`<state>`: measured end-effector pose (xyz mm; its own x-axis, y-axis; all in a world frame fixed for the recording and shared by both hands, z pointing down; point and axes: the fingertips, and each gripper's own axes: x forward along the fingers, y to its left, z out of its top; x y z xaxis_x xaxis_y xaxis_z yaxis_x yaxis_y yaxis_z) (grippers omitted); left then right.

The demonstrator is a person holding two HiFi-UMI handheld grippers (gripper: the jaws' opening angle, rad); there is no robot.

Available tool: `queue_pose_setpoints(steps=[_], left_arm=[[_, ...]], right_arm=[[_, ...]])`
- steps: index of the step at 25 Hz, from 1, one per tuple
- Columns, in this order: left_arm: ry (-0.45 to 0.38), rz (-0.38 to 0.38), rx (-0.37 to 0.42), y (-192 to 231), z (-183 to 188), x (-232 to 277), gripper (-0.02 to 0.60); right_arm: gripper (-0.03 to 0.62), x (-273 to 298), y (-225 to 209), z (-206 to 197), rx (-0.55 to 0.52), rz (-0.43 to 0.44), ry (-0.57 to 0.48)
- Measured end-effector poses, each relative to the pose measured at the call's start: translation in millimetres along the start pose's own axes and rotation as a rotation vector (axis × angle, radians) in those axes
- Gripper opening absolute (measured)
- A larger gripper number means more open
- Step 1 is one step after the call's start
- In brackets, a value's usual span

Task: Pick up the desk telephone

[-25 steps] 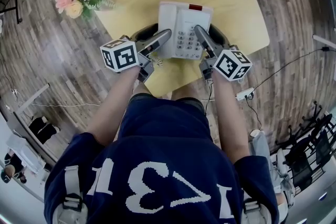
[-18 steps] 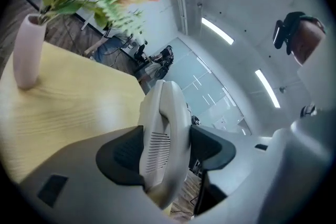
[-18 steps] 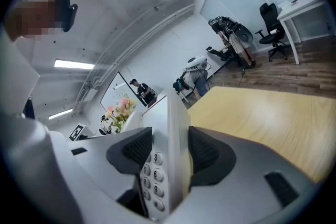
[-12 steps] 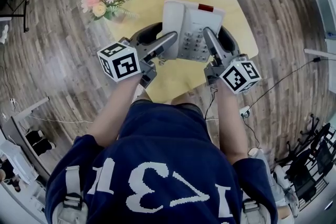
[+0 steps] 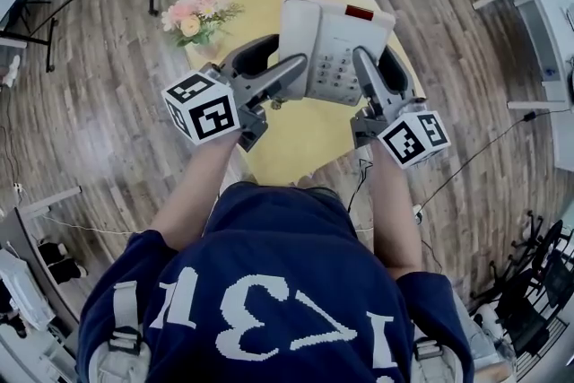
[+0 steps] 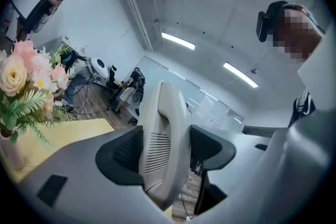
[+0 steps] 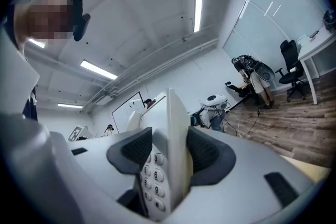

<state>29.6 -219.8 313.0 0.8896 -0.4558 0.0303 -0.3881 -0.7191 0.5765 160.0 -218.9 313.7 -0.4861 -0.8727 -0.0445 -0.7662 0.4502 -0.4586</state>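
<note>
Over a wood-plank floor (image 5: 99, 103) and a pale yellow table (image 5: 296, 139) with pink flowers (image 5: 199, 9), the white push-button desk telephone (image 5: 336, 40) is held raised by 2 grippers. The left gripper (image 5: 278, 58) is clamped on its handset side, the right gripper (image 5: 377, 67) on its keypad edge.

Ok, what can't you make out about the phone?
Underside of the telephone: head view, faces away from camera.
Gap above the table: head view looks steeply down.
Keypad digits: head view, too small; right gripper view, jaw pad covers some.
Vase: head view, flowers hide it; left gripper view, edge cuts it.
</note>
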Motion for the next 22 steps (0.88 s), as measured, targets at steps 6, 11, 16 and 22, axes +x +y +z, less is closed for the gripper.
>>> queue_pose_setpoints(steps=[6,11,16,22], left_arm=[[-0.038,-0.016,0.062,-16.3,22.3,-4.7,0.285],[-0.053,-0.022,0.093,-19.4,35.6,-8.4,0.285],[-0.05,-0.02,0.114,-20.3,33.6,-11.4,0.285],[-0.047,-0.026,0.124,-17.5,34.1,-11.3,0.285]], right_arm=[[0.224,0.7,16.2,23.0,-0.041,0.023,-0.047],[0.222,6.4,24.9,32.3,-0.054,0.034,-0.063],[0.222,5.3,29.0,31.0,-0.074,0.038,-0.061],[0.222,8.0,29.1,29.7,-0.079,0.038,-0.058]])
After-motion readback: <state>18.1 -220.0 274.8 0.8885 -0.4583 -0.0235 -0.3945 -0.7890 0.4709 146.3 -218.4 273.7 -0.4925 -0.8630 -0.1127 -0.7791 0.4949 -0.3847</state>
